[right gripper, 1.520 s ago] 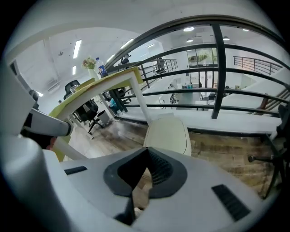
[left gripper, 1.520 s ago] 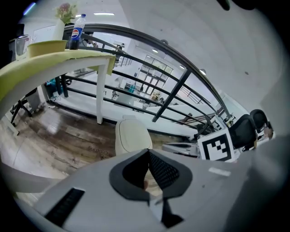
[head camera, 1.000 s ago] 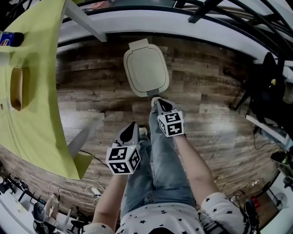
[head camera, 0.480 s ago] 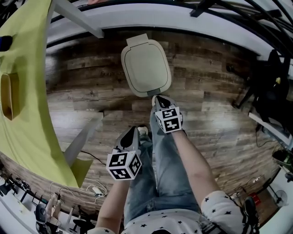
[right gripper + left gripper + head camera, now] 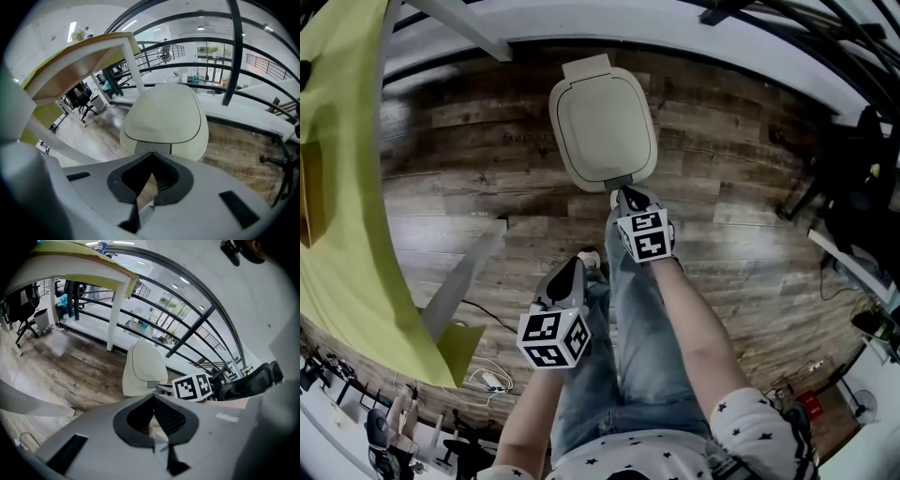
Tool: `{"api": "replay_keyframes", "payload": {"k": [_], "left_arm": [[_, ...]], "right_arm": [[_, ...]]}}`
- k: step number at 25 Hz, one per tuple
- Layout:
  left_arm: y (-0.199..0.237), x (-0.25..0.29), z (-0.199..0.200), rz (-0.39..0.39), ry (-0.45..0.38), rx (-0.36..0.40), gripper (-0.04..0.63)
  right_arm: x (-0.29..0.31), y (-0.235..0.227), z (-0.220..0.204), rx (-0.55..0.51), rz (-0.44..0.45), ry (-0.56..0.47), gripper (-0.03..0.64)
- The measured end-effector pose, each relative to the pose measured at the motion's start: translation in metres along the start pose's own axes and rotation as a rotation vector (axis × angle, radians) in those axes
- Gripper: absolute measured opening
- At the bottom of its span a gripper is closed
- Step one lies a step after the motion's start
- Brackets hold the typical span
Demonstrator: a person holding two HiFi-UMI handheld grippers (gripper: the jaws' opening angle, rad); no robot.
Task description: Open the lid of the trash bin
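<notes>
Left tool (image 5: 569, 274): 6 o'clock, jaws pressed together, empty, apart from the bin.
Trash bin (image 5: 602, 131): floor, 12 o'clock; lid (image 5: 164, 112) shut.
Right tool (image 5: 626, 199): jaws together, empty, just beside the bin's near edge.
Progress: likely approach only; lid unopened.

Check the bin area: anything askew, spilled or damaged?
Nothing stands out. The trash bin stands upright on the wood floor, its lid shut and even, no spill nearby. Left gripper and right gripper are shut, empty.
</notes>
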State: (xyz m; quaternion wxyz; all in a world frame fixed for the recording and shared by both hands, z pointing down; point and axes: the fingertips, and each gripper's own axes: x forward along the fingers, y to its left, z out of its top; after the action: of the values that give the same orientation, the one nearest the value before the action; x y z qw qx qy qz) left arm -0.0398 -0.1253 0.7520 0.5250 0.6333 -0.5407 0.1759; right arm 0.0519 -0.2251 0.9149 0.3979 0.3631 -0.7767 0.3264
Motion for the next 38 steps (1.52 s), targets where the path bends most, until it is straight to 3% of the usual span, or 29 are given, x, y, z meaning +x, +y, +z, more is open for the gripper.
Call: {"api": "replay_keyframes", "payload": {"k": [23, 38], "left_arm": [[0.003, -0.004, 0.002, -0.011, -0.006, -0.023, 0.012], [0.003, -0.032, 0.002, -0.02, -0.007, 0.019, 0.012]], "right_arm": [[0.005, 0.0, -0.004, 0.042, -0.042, 0.032, -0.006], [-0.018, 0.012, 0.009, 0.028, -0.064, 0.026, -0.006]]}}
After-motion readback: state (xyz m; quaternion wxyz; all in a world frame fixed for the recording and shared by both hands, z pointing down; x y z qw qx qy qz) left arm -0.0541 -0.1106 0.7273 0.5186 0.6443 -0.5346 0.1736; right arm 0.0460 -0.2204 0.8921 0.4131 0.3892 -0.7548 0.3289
